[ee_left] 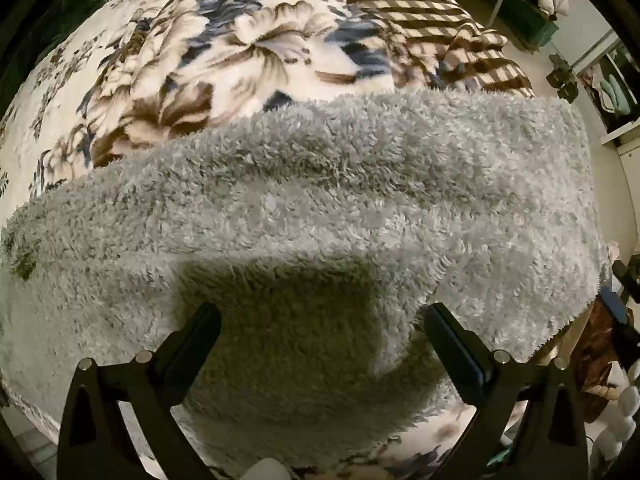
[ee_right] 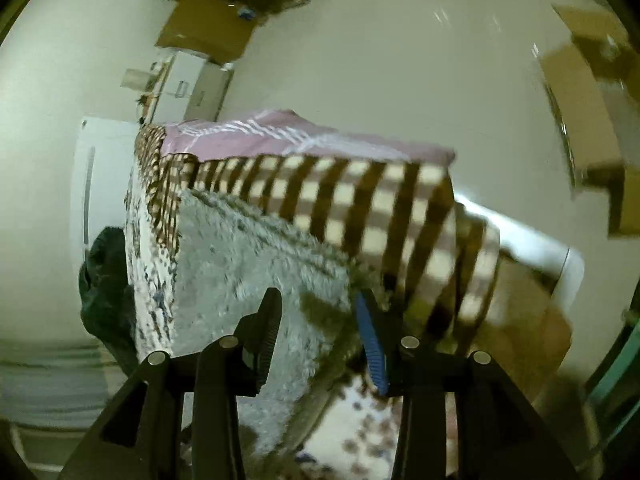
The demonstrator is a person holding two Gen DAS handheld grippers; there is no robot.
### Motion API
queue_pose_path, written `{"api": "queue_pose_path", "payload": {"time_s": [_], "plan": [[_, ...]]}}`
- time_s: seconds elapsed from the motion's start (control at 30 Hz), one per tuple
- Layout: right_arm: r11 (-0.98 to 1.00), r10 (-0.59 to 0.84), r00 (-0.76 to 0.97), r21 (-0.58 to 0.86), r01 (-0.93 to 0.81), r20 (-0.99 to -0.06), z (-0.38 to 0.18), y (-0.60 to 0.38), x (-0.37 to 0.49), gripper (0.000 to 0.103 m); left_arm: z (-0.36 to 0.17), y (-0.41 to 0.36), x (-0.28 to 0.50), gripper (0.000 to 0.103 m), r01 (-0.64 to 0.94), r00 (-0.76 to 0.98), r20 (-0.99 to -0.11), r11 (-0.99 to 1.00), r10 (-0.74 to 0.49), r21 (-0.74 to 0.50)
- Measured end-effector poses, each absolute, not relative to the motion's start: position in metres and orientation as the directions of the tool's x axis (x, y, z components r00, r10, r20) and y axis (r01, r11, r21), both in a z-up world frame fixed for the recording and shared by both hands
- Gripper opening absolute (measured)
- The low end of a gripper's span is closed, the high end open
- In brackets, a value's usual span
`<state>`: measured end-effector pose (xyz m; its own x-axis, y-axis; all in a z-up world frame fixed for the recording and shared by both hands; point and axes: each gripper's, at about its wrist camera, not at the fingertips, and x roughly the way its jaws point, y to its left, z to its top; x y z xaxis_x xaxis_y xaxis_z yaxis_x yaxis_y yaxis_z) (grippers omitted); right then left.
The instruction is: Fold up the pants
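The grey fluffy pants (ee_left: 340, 208) lie spread in a wide band across the flowered blanket (ee_left: 200, 52) on the bed. My left gripper (ee_left: 320, 316) is open just above the pants' near edge, its two black fingers apart with fleece between them. In the right wrist view the pants (ee_right: 240, 256) lie at the bed's corner, and my right gripper (ee_right: 320, 304) is open over their edge. One finger has a blue pad (ee_right: 372, 344). Neither gripper holds cloth.
A brown-and-cream checked blanket (ee_right: 360, 208) hangs over the bed's side, with a pink striped sheet (ee_right: 280, 136) beyond. Cardboard boxes (ee_right: 204, 32) stand on the pale floor. A dark garment (ee_right: 104, 280) lies at the bed's left edge. Shelves and clutter (ee_left: 600, 92) stand at the right.
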<state>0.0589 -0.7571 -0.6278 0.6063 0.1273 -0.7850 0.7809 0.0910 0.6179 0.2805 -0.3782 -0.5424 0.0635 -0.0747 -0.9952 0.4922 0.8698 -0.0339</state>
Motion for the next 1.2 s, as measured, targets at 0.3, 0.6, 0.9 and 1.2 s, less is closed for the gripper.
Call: {"api": "queue_pose_path", "payload": {"time_s": [0.3,0.6,0.9,1.2], "plan": [[0.177,0.010,0.613,0.605,0.777,-0.790,-0.610,-0.737,0.075,0.004,-0.542,-0.392,0.250,0.103,0.514,0.064,-0.994,0.857,-0.089,-0.044],[0.119,0.209,0.615,0.644,0.756,-0.760,-0.651,-0.747,0.051,0.096,-0.560,-0.396,0.247,0.103,0.523,0.044,-0.997,0.851,-0.069,-0.036],[0.080,0.168,0.770,0.787,0.611,-0.615,-0.684,-0.751,0.068,0.051,-0.588,-0.395,0.255,0.103,0.478,-0.007,-0.995,0.874,-0.096,-0.087],[0.101,0.209,0.773,0.799,0.593,-0.599,-0.694,-0.756,0.111,0.058,-0.616,-0.395,0.276,0.103,0.463,0.027,-0.996,0.884,-0.087,-0.065]]}}
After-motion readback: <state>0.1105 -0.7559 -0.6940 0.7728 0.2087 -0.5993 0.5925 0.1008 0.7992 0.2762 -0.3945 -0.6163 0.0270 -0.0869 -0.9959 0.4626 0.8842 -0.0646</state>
